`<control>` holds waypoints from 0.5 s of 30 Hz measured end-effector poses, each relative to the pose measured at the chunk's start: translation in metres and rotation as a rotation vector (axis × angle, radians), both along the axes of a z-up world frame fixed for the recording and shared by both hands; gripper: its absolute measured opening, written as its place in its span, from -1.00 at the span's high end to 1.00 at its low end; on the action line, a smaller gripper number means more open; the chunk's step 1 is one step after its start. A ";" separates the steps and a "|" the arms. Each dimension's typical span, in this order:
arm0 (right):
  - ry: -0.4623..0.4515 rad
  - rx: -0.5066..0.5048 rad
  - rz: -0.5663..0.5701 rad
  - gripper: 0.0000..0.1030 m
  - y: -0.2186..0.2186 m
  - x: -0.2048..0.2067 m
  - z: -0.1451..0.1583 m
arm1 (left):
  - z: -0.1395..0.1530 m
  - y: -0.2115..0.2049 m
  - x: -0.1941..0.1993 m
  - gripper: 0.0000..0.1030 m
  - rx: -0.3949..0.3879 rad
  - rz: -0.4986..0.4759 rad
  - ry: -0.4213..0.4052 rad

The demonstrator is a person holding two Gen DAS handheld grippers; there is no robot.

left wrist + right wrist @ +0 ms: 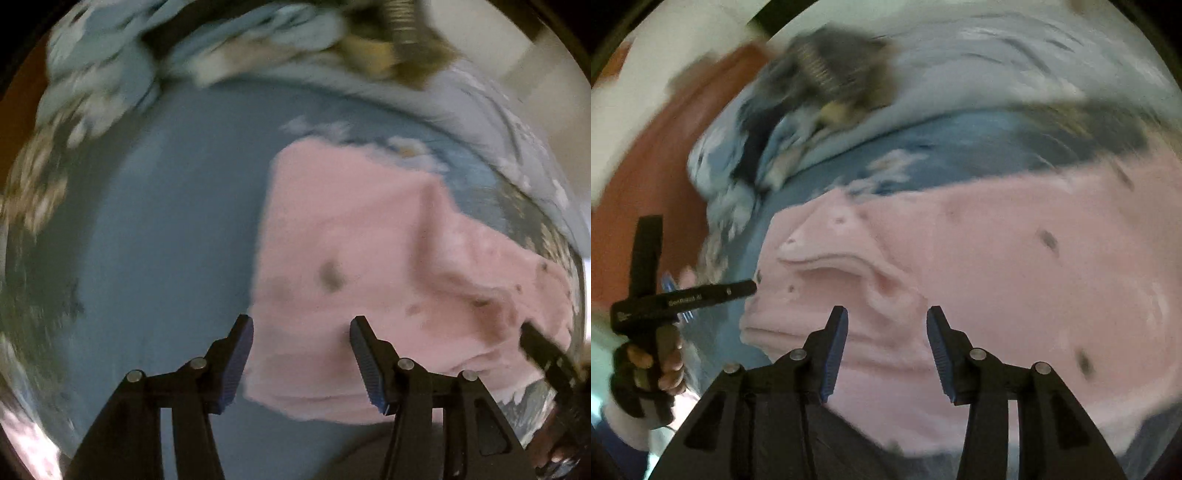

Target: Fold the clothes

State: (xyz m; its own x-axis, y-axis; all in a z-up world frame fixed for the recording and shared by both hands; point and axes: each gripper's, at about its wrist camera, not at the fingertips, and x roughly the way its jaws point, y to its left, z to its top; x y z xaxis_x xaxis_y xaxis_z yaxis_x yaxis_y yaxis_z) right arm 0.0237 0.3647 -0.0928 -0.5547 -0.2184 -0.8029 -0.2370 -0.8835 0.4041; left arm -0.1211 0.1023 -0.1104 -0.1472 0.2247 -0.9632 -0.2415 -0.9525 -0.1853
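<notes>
Nearest the right wrist camera, the right gripper [886, 350] hovers over the pink garment [979, 266], fingers apart and empty. Left gripper [301, 354] fingers likewise stand apart over the garment's left edge. The garment lies wrinkled on the blue bed sheet [166, 221]; its long axis cannot be determined. Bare sheet extends left. Beyond lies a blurred pile of patterned bedding [110, 74].

The soft pink garment [997, 258] bore scattered dark spots; the blue bedsheet [166, 240] showed pale flower prints at its edges.
</notes>
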 end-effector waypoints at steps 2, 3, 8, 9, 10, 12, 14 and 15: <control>-0.005 0.087 0.093 0.09 -0.015 -0.027 0.000 | -0.011 -0.017 0.002 -0.14 0.010 0.049 -0.027; -0.017 0.130 0.131 0.08 -0.021 -0.038 -0.002 | -0.015 -0.022 0.004 -0.14 0.023 0.064 -0.040; -0.081 0.280 0.270 0.07 -0.045 -0.070 -0.020 | -0.023 -0.035 0.012 -0.19 0.076 0.109 -0.068; -0.093 0.291 0.280 0.07 -0.047 -0.072 -0.024 | -0.024 -0.036 0.013 -0.20 0.083 0.114 -0.070; -0.102 0.293 0.279 0.07 -0.047 -0.073 -0.026 | -0.024 -0.037 0.013 -0.20 0.088 0.117 -0.072; -0.112 0.270 0.244 0.14 -0.042 -0.075 -0.029 | -0.025 -0.039 0.015 -0.20 0.096 0.120 -0.075; -0.112 0.198 0.186 0.48 -0.030 -0.074 -0.028 | -0.025 -0.042 0.017 -0.21 0.110 0.129 -0.080; -0.110 0.146 0.152 0.74 -0.023 -0.073 -0.027 | -0.025 -0.043 0.018 -0.21 0.118 0.136 -0.083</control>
